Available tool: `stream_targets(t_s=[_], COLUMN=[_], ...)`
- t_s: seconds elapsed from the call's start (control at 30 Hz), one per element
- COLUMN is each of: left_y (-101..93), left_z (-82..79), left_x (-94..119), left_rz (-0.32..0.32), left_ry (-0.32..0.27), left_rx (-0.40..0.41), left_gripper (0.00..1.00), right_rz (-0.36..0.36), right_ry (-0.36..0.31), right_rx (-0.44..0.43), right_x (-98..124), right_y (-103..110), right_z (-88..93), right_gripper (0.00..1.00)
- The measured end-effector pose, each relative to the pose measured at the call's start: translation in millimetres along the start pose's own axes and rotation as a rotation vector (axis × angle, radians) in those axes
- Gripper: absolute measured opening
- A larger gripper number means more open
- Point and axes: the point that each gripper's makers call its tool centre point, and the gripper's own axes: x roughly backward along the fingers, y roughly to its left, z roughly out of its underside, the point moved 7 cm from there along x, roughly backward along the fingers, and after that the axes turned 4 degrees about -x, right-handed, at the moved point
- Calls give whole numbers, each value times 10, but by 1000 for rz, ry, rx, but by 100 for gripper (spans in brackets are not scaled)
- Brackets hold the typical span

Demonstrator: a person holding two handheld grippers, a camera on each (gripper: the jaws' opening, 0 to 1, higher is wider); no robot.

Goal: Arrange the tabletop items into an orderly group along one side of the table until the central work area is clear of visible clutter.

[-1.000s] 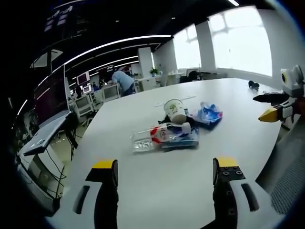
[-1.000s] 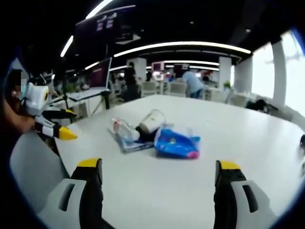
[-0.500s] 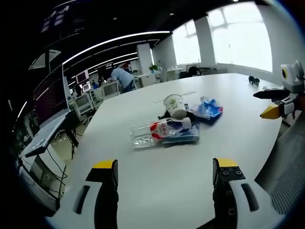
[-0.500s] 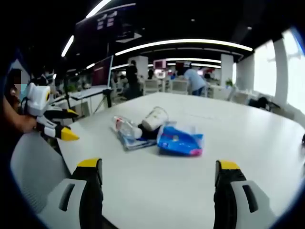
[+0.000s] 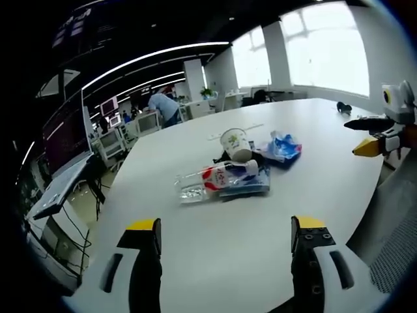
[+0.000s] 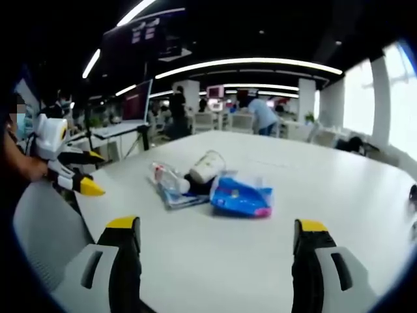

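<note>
Both claws gape wide and hold nothing: the left claw and right claw hover over the white worktop. At twelve o'clock lie a clear plastic bottle, a tipped paper cup and what looks like a blue packet, touching in one cluster.

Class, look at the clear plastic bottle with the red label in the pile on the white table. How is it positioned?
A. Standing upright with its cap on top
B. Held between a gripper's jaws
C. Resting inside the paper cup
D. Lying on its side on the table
D: the plastic bottle lies lengthwise on the table, beside the tipped paper cup, with both grippers open and well short of it.
</note>
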Motion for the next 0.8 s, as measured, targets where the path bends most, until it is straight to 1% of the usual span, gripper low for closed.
stream_targets(t_s=[0.07, 0.1, 0.27, 0.47, 0.57, 0.63, 0.73, 0.8], left_y=[12, 18, 99, 192, 204, 200, 196, 198], left_z=[-15, -17, -20, -66, -103, -124, -141, -154], left_x=[-4, -6, -35, -90, -134, -185, -277, -316], left_rz=[12, 15, 15, 30, 49, 66, 97, 107], left_ry=[-6, -7, -2, -14, -21, -22, -26, -36], left_rx=[-33, -37, -39, -39, -46, -68, -92, -108], left_gripper=[79, 79, 79, 79, 79, 78, 77, 76], right_rz=[0, 0, 8, 23, 28, 30, 16, 13], right_ry=[3, 6, 20, 43, 50, 58, 40, 64], right_rx=[1, 4, 10, 20, 27, 41, 54, 60], right_x=[-3, -3, -6, -10, -14, -12, 0, -16], right_y=[3, 5, -5, -19, -25, -22, 10, 10], right_z=[3, 6, 28, 53, 64, 65, 33, 61], right_gripper=[96, 96, 95, 95, 95, 95, 94, 94])
